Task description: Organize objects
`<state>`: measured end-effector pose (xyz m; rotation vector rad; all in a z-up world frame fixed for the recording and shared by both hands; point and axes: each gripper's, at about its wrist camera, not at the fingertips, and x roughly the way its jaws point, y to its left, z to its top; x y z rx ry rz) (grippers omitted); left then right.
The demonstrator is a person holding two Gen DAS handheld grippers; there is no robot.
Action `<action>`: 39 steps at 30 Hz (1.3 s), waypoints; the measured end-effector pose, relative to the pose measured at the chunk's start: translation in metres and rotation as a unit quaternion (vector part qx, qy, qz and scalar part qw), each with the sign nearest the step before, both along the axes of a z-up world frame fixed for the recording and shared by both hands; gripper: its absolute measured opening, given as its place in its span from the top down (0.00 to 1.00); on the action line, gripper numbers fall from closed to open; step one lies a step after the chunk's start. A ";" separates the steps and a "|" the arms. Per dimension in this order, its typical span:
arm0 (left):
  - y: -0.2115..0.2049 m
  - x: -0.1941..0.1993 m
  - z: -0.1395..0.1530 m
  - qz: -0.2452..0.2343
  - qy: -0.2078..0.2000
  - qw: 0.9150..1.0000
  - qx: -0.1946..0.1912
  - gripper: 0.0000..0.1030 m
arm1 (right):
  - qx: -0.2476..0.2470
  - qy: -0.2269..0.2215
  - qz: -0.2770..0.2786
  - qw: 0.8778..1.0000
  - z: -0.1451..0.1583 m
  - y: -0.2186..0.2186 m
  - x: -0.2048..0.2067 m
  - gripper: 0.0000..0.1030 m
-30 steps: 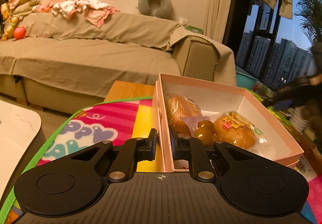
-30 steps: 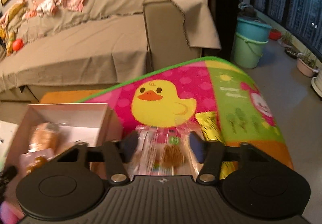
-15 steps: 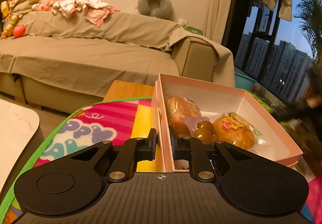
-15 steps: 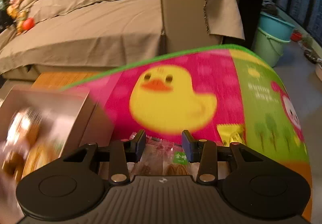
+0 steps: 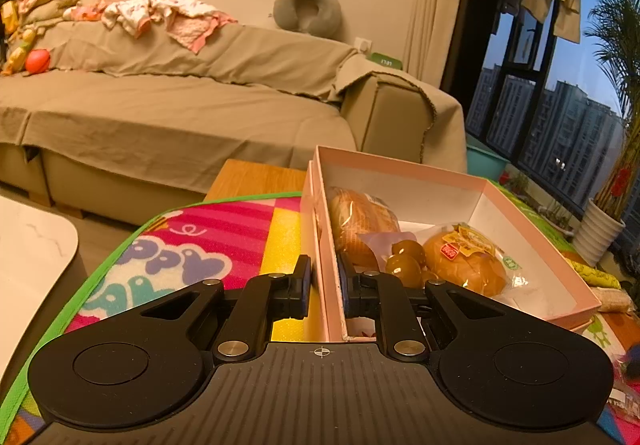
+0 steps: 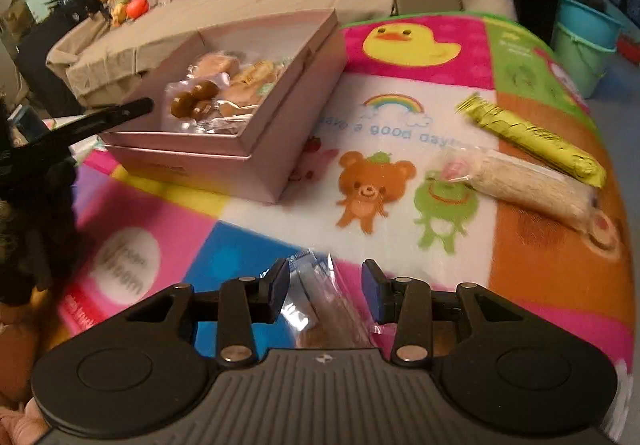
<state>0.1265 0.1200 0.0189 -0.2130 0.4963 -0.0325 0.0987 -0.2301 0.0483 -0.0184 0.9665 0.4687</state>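
A pink open box [image 5: 540, 245] stands on the cartoon mat and holds a bread loaf [image 5: 362, 221], a wrapped bun [image 5: 464, 265] and brown glazed balls [image 5: 404, 261]. My left gripper [image 5: 324, 277] is shut on the box's near left wall. In the right wrist view the box [image 6: 256, 165] sits at the upper left. My right gripper [image 6: 326, 281] hovers over the mat's near part, its jaws opening. A clear-wrapped brown snack [image 6: 324, 309] lies between them, with a gap at the right pad.
A yellow packet [image 6: 532, 139] and a pale wrapped roll [image 6: 528, 197] lie on the mat [image 6: 540, 285] at the right. A covered sofa [image 5: 160, 125] stands behind, a white table [image 5: 28, 253] at the left, and teal buckets [image 6: 584, 41] on the floor at the far right.
The right gripper swung back from the duck end of the mat to its near part and tipped further down. Its jaws narrowed. The left gripper kept its hold on the box wall.
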 end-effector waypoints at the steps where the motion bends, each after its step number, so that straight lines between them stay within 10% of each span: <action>1: 0.000 0.000 0.000 0.000 0.000 1.000 -0.001 0.84 | 0.000 -0.017 -0.016 1.000 0.007 -0.007 -0.006 0.50; 11: 0.000 -0.001 -0.002 -0.001 0.000 1.000 -0.002 0.84 | 0.036 -0.027 -0.230 0.972 0.003 -0.099 -0.023 0.43; 17: 0.000 -0.001 -0.002 -0.001 0.000 1.000 -0.003 0.84 | 0.113 0.020 -0.148 0.982 -0.003 -0.068 -0.041 0.42; 22: 0.000 -0.001 -0.002 -0.001 -0.001 1.000 -0.003 0.84 | 0.060 -0.059 -0.135 0.987 0.033 -0.068 -0.020 0.36; 28: 0.000 -0.001 -0.003 -0.001 -0.001 1.000 -0.003 0.84 | -0.024 -0.080 -0.235 0.968 0.032 -0.123 0.041 0.36; 39: 0.001 -0.001 -0.003 -0.001 -0.001 1.000 -0.003 0.84 | 0.081 -0.003 -0.373 0.924 -0.022 -0.210 -0.022 0.27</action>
